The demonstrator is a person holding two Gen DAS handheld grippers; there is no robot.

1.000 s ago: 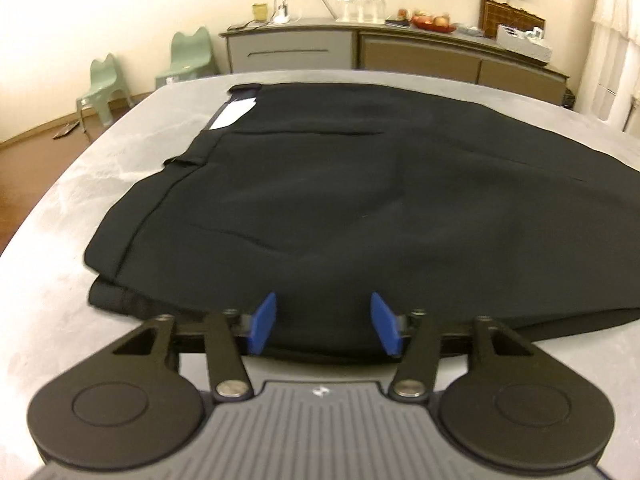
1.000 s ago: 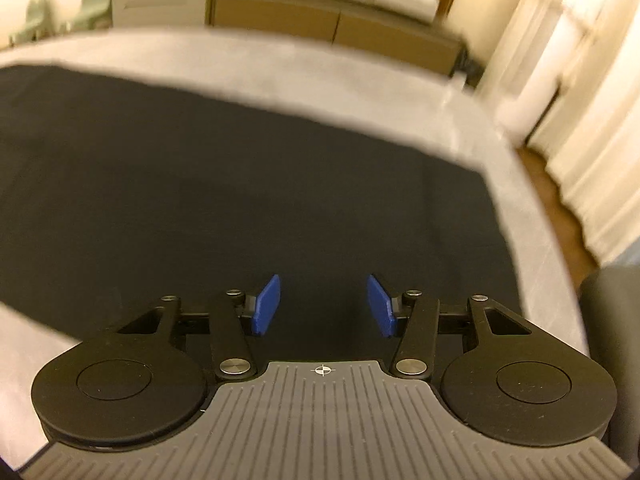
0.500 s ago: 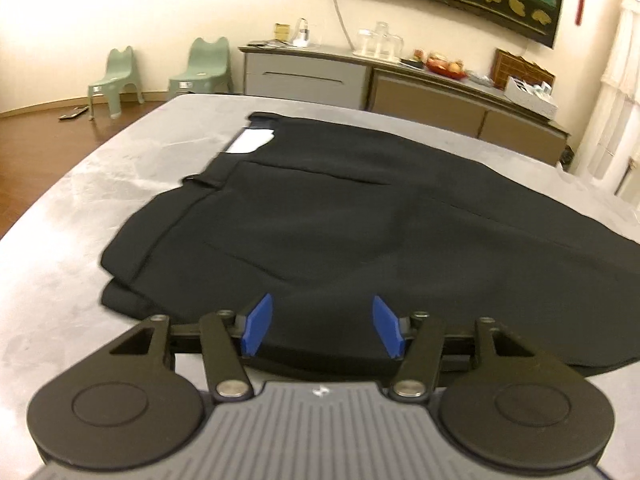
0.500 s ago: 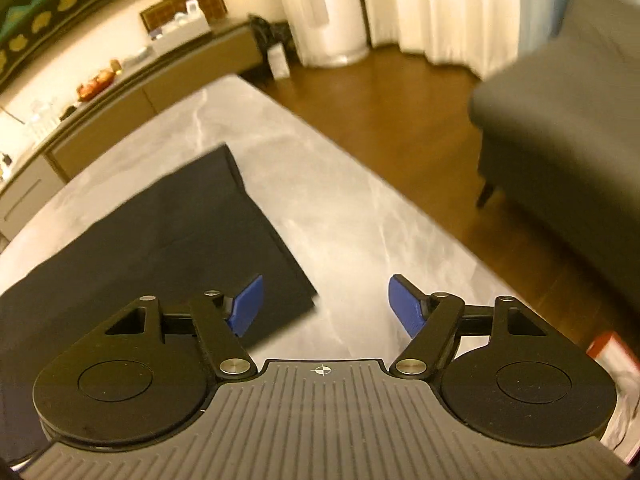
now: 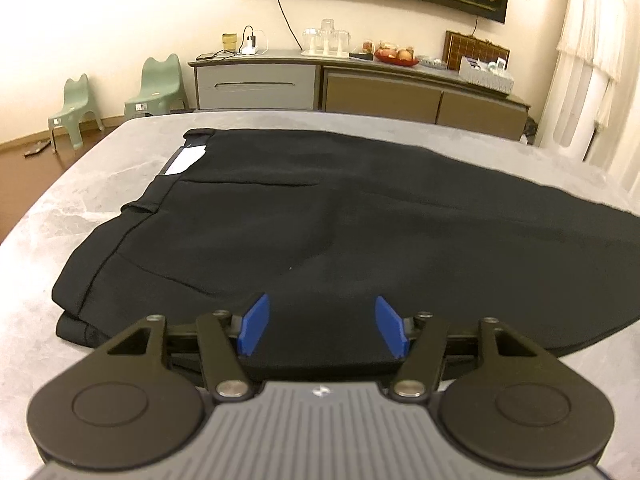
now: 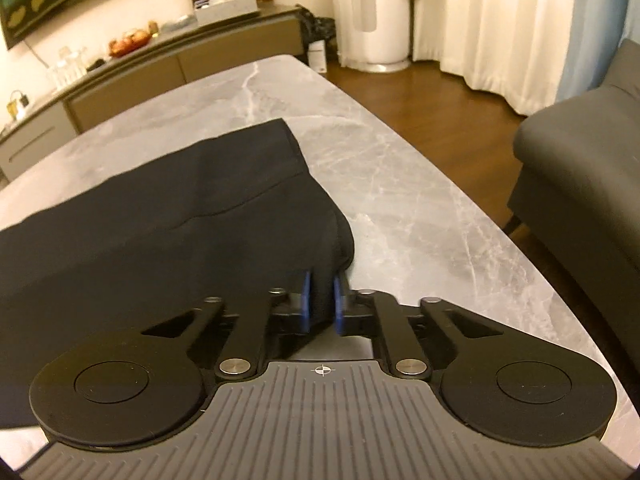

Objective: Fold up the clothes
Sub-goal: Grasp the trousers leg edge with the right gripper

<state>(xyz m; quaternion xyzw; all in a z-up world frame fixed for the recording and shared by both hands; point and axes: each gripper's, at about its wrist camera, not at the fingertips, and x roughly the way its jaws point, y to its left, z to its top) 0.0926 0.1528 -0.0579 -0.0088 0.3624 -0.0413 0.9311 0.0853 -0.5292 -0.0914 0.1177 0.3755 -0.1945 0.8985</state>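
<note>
Swung rightward, my right gripper [image 6: 320, 300] is closing on the trousers [image 6: 168, 208] hem; left gripper [image 5: 322, 330] hovers open, empty. Fold can start.

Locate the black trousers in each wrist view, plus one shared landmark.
Left wrist: black trousers fill the middle of the table, waistband at left, near edge between the open left hand-held gripper.
Right wrist: trousers at left, hem corner pinched in the closing right hand-held gripper.
Shared: fruit bowl on the sideboard.
</note>
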